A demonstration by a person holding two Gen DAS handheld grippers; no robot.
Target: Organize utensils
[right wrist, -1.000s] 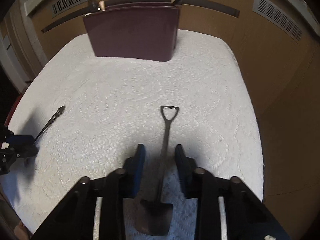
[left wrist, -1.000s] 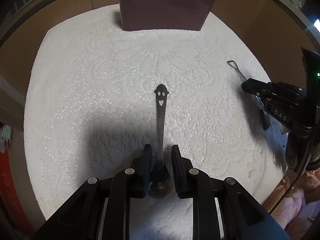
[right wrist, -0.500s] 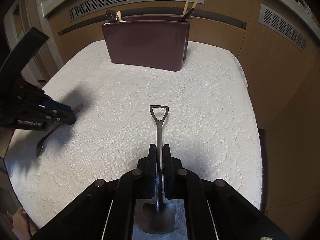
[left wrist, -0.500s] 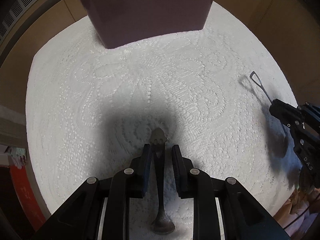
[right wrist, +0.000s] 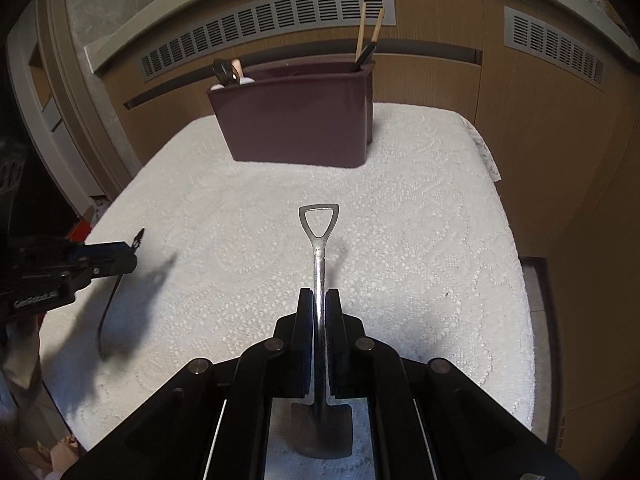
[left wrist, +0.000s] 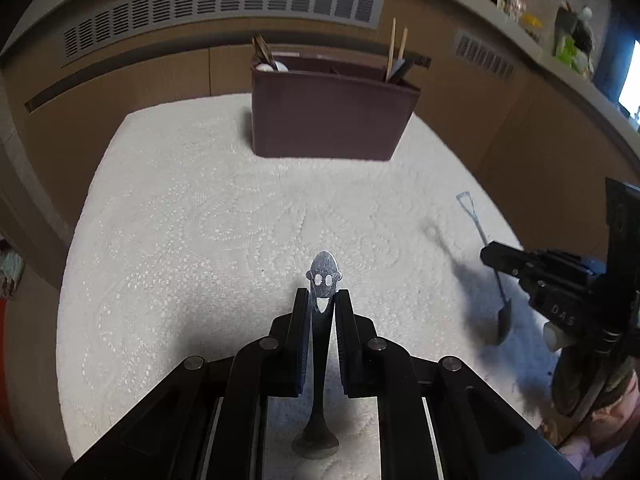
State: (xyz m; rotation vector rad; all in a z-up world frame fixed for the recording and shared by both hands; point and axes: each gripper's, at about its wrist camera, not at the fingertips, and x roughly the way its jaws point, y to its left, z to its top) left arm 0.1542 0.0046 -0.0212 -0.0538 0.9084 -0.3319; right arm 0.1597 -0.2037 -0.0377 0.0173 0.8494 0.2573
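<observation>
Here a white lace-patterned tablecloth (left wrist: 168, 248) is covering the table, with wood-panelled walls and slatted vents (left wrist: 224, 4) running behind it. At the far edge of the cloth a dark maroon utensil caddy (left wrist: 328, 116) is standing upright; two wooden chopsticks (left wrist: 398, 50) are sticking up from its right end, and a few spoon handles (left wrist: 264, 54) are poking out of its left end.

The left gripper (left wrist: 322, 300) is clenching a small metal spoon with a smiling face cut into its handle end (left wrist: 323, 276). Its jaws have just been closing, and the spoon's stem is sitting between them, face end pointing toward the caddy and bowl hanging down under the gripper body, off the cloth. In the right wrist view this same gripper is showing at the left edge with the spoon dangling from it.

The right gripper (right wrist: 319, 300) is clamping a shovel-shaped spoon (right wrist: 319, 236) by its shaft, the triangular loop handle pointing toward the caddy and the flat blade hanging below the fingers, clear of the cloth. Both utensils are sitting well apart from the caddy.
</observation>
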